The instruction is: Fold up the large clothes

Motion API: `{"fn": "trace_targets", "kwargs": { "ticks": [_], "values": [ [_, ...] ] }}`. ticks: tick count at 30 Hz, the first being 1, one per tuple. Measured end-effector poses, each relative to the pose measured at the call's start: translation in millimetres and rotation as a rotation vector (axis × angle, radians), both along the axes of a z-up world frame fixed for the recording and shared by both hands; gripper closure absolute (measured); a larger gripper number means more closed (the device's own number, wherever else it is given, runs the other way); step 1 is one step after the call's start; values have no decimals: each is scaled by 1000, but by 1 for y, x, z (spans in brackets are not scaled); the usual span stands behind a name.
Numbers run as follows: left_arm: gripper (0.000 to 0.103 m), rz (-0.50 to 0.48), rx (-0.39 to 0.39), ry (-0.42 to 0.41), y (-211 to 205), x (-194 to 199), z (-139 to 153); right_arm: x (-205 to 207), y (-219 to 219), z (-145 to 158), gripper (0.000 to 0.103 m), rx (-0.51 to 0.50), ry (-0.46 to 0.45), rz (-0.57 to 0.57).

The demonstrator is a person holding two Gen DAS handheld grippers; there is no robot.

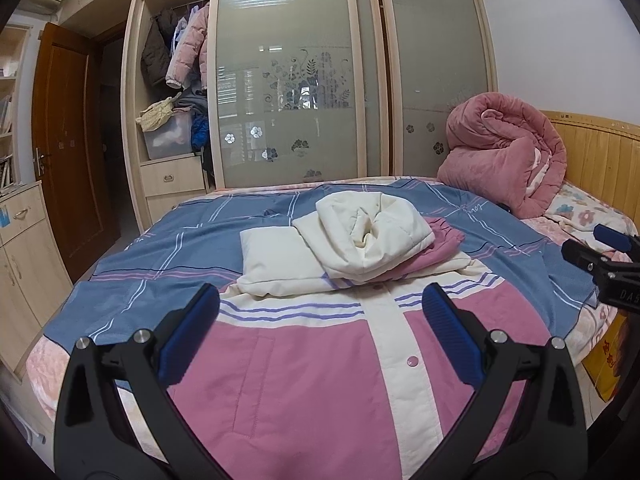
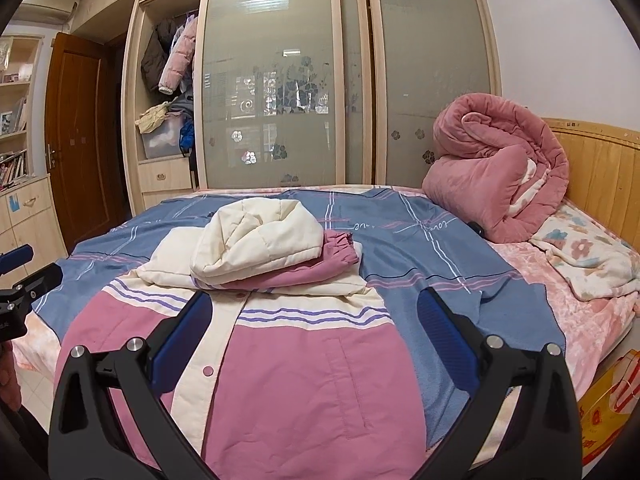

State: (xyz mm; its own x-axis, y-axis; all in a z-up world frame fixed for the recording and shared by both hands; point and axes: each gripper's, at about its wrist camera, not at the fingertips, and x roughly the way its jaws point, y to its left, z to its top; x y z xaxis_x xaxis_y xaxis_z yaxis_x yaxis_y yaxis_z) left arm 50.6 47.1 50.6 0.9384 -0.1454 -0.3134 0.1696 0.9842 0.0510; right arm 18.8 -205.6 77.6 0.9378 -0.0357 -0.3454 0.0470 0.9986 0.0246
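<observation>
A pink and cream padded jacket (image 1: 304, 364) (image 2: 296, 364) lies front-up on the bed, snaps closed down the cream placket. Its cream hood (image 1: 372, 232) (image 2: 256, 240) and both sleeves are folded onto the chest, a pink cuff (image 2: 340, 246) poking out to the right. My left gripper (image 1: 322, 308) hovers open above the jacket's lower half, nothing between its blue pads. My right gripper (image 2: 314, 312) hovers open over the jacket's right side, also empty. Each gripper shows at the other view's edge: the right one (image 1: 604, 256), the left one (image 2: 24, 276).
A blue striped sheet (image 1: 160, 256) (image 2: 420, 248) covers the bed under the jacket. A rolled pink quilt (image 1: 504, 152) (image 2: 496, 172) sits at the wooden headboard (image 2: 600, 172). A wardrobe with sliding glass doors (image 1: 288, 80) stands behind. A yellow bag (image 2: 608, 408) rests beside the bed.
</observation>
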Motion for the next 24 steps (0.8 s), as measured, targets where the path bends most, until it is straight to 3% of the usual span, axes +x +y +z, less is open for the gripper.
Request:
{"fn": "trace_targets", "kwargs": {
  "ticks": [6,11,15,17,24],
  "values": [
    [2,1,12,-8,7,-7,0,-8,2,3,1,-28,-26,13],
    [2,-12,21,-19,20,-19,-4,-23,-3,-2,1,-132,-75,35],
    [2,-25,79,-51,32,-37,-14,-47,-9,-21,1,-317,-117,61],
    [2,-32,120,-72,39,-49,-25,-60,-10,-41,1,-455,-112,75],
    [2,-36,285,-41,59,-78,-87,-92,-16,-122,1,-714,29,181]
  ]
}}
